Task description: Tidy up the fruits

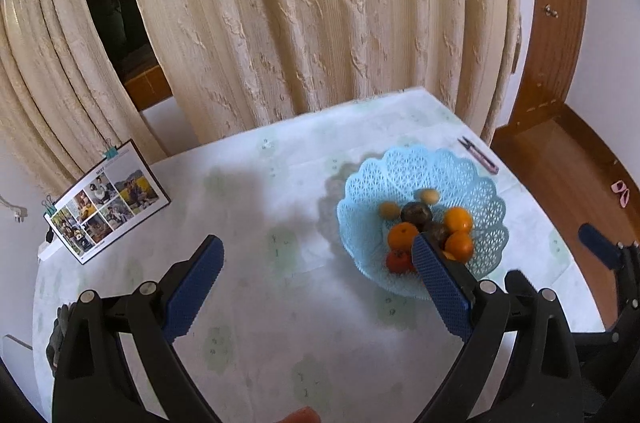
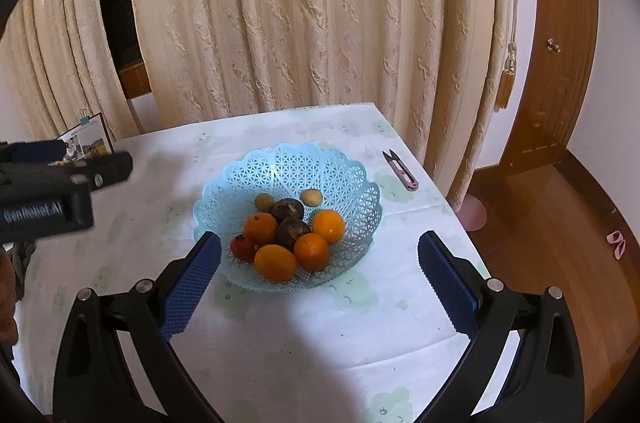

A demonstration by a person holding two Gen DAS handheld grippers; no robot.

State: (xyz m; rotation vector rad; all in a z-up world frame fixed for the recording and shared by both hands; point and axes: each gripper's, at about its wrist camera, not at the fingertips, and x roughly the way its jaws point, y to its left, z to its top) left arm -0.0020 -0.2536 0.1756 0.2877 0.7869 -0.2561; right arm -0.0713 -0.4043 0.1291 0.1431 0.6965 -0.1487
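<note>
Nearest the viewer, right gripper: jaws spread wide with nothing between them, hovering low over the tabletop and aimed straight at the basket, likely lined up for a pick.

Beside it, left gripper: jaws just as wide and empty, held over bare cloth to the left of the basket; one blue pad overlaps the basket's near edge in its own view, but I judge that to be line of sight, not contact.

Tabletop: covered in a pale cloth with faint green prints, bare around the basket, which leaves room to lay fruit out.

Basket: light blue openwork plastic with a scalloped rim, sitting towards the right half of the tabletop and holding all the fruit.

Oranges: four, clustered at the front and sides of the pile, the easiest to reach from here.

Red fruit: small, tucked against the left front wall.

Dark fruits: two, in the middle, hemmed in by the oranges.

Small tan fruits: two, at the back of the pile.

Progress: sorting looks not yet begun, since everything sits mixed in one heap.

Thread snips: lying on the cloth beyond the basket, near the right edge, apart from it.

Photo board: clipped and propped at the far left.

Curtain: cream, hanging behind the tabletop.
</note>
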